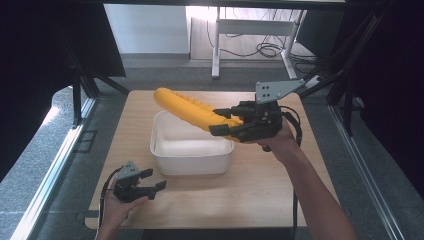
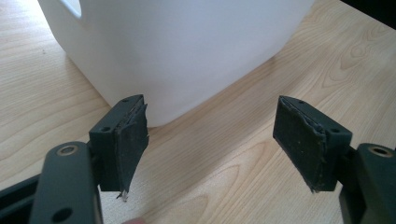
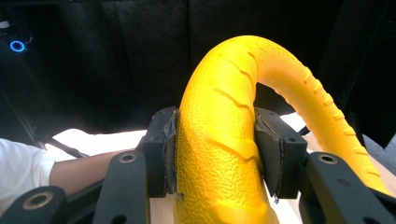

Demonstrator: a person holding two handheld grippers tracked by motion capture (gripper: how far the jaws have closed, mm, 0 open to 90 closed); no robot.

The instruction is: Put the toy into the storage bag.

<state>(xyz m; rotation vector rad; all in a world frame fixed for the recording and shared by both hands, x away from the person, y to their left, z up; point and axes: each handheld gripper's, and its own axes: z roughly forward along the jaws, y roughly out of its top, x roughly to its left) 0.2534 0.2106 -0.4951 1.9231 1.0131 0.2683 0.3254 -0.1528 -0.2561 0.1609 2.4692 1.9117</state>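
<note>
A long, curved yellow toy with a ribbed, pebbled skin [image 1: 187, 108] hangs in the air over the far rim of the white tub [image 1: 165, 158]. My right gripper [image 1: 221, 122] is shut on the toy's near end. In the right gripper view both pads press its sides [image 3: 217, 140]. My left gripper [image 1: 153, 180] rests low on the table at the front left, open and holding nothing. In the left gripper view its fingertips [image 2: 128, 135] stand wide apart, facing the tub's near corner [image 2: 187, 51].
The wooden table [image 1: 260, 185] has bare room in front of and to the right of the tub. Black frame posts stand at both sides. A white desk leg and cables lie on the floor beyond the far edge.
</note>
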